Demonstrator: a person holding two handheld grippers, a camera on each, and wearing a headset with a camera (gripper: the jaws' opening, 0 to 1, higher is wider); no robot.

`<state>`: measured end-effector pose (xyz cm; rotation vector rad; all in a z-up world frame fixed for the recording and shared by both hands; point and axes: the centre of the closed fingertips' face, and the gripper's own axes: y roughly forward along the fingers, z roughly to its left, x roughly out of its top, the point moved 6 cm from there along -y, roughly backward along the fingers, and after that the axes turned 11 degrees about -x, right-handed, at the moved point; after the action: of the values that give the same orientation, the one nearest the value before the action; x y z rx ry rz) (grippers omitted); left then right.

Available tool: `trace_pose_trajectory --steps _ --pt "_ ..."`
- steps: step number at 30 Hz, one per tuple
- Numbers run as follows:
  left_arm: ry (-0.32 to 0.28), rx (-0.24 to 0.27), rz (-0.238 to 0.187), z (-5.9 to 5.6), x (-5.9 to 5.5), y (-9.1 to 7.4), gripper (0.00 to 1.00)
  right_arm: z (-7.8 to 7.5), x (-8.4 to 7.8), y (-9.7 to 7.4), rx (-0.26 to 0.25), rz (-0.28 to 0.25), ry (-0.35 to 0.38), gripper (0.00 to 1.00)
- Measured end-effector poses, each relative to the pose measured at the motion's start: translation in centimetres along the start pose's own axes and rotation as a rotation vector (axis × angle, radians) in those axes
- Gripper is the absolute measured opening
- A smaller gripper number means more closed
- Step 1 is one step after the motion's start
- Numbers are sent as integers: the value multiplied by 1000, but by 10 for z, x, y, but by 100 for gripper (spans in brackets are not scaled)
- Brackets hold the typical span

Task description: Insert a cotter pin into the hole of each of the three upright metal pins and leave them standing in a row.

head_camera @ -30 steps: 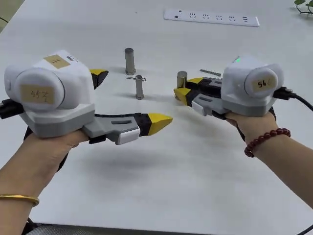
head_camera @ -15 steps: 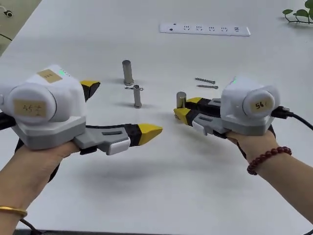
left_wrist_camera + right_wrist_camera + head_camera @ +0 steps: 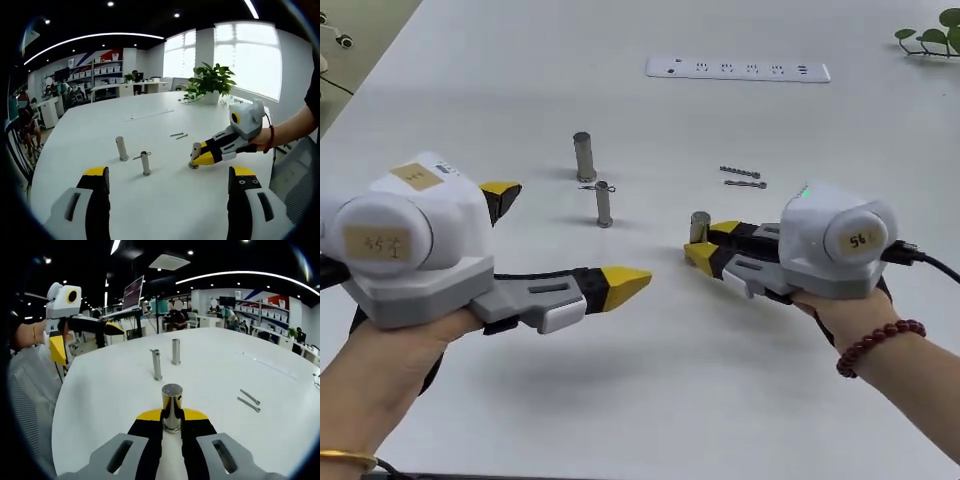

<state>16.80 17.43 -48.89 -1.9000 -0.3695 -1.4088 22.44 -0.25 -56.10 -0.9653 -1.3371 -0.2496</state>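
Note:
Two metal pins stand upright near the table's middle: a bare pin (image 3: 583, 157) (image 3: 121, 148) (image 3: 176, 351) and, just in front of it, a second pin (image 3: 604, 204) (image 3: 145, 163) (image 3: 157, 365) with a cotter pin (image 3: 597, 187) through its top. My right gripper (image 3: 704, 246) (image 3: 172, 418) is shut on the third pin (image 3: 699, 227) (image 3: 195, 152) (image 3: 172, 407), held upright with its foot at or near the table. The left gripper (image 3: 563, 237) (image 3: 169, 173) hovers open, holding nothing, left of the pins. Two loose cotter pins (image 3: 744, 178) (image 3: 249, 400) lie behind the right gripper.
A white power strip (image 3: 738, 70) lies at the far side of the white table (image 3: 650, 380). A potted plant (image 3: 928, 38) (image 3: 210, 82) sits at the far right corner. Desks and people fill the office beyond the table.
The right gripper has drawn the held pin nearer to me, away from the two standing pins. The left gripper has eased back a little, still open. The head camera has shifted.

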Motion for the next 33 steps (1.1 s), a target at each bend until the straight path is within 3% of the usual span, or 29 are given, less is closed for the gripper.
trace_pose_trajectory --steps 8,13,20,26,33 --pt "4 -10 -12 -7 3 -1 99 0 -1 0 4 2 -24 8" --pt "-5 -7 -15 -8 2 -2 99 -2 0 0 13 4 12 9" --pt "-15 -6 -10 -9 -3 -3 99 -4 8 -4 6 0 5 16" --pt "-20 0 -20 -10 -2 -3 99 -6 10 -13 24 53 42 20" --pt "-27 24 -20 -11 -3 -1 99 -15 15 -24 24 81 28 25"
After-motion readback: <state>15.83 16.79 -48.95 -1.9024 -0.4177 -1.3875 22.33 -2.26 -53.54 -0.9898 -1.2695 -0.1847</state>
